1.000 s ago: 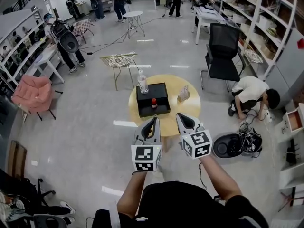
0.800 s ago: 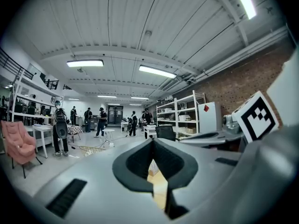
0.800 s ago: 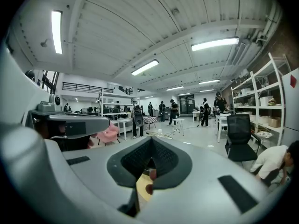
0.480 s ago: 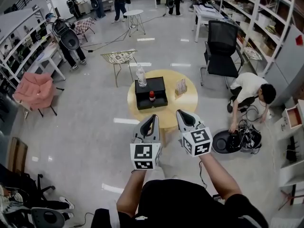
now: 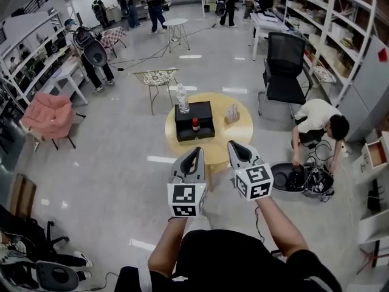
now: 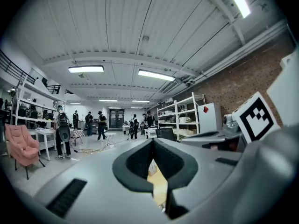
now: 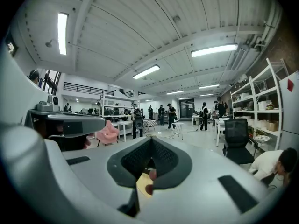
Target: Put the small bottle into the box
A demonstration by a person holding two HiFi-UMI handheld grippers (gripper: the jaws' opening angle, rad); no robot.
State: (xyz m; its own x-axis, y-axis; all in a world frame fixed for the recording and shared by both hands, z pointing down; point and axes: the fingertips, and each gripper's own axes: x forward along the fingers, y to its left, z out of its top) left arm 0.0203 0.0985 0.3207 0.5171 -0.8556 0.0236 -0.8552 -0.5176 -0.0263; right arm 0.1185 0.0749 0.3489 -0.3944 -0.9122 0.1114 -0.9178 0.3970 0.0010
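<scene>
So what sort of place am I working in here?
Likely a big open lab or workshop: white shelving racks along the walls, people standing about at the far end, a round table mid-floor.

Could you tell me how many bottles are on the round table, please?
2: a clear bottle at the far left corner of the black box; a small red-topped bottle near its front. Others may be hidden.

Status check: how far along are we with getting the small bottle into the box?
Done: nothing that I can confirm. The small bottle stands at the black box on the round table; whether on it or inside, I cannot tell. In hand: nothing. The left gripper and right gripper are shut, empty and well short of the bottle. Left: probably reach, grasp, place.
</scene>
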